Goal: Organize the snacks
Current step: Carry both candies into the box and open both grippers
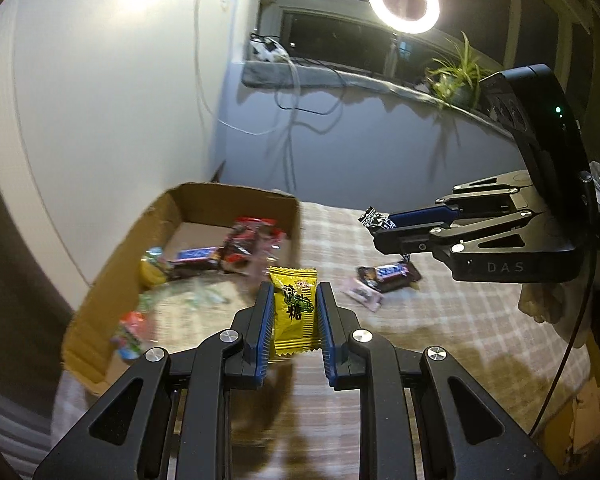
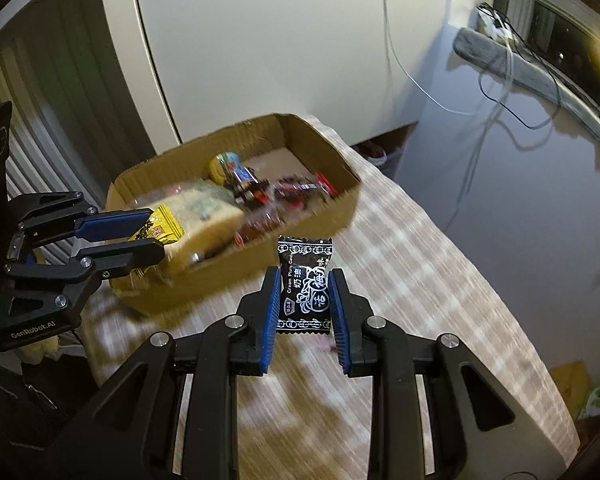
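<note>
My left gripper (image 1: pixel 293 292) is shut on a yellow candy packet (image 1: pixel 294 312), held above the checked tablecloth just right of the cardboard box (image 1: pixel 112 264). My right gripper (image 2: pixel 305 280) is shut on a black cream plum candy packet (image 2: pixel 305 284), in the air over the table in front of the box (image 2: pixel 332 212). In the left wrist view the right gripper (image 1: pixel 374 226) hangs at the right with the black packet (image 1: pixel 374 218) at its tip. In the right wrist view the left gripper (image 2: pixel 160 236) is at the left with the yellow packet (image 2: pixel 160 228). The box holds several wrapped snacks.
A brown chocolate bar (image 1: pixel 388 276) and a pink wrapper (image 1: pixel 362 294) lie on the checked tablecloth (image 1: pixel 440 320). A white cabinet (image 2: pixel 260 40) stands behind the box. A ring light (image 1: pixel 403 0), a potted plant (image 1: pixel 456 76) and cables sit along the windowsill.
</note>
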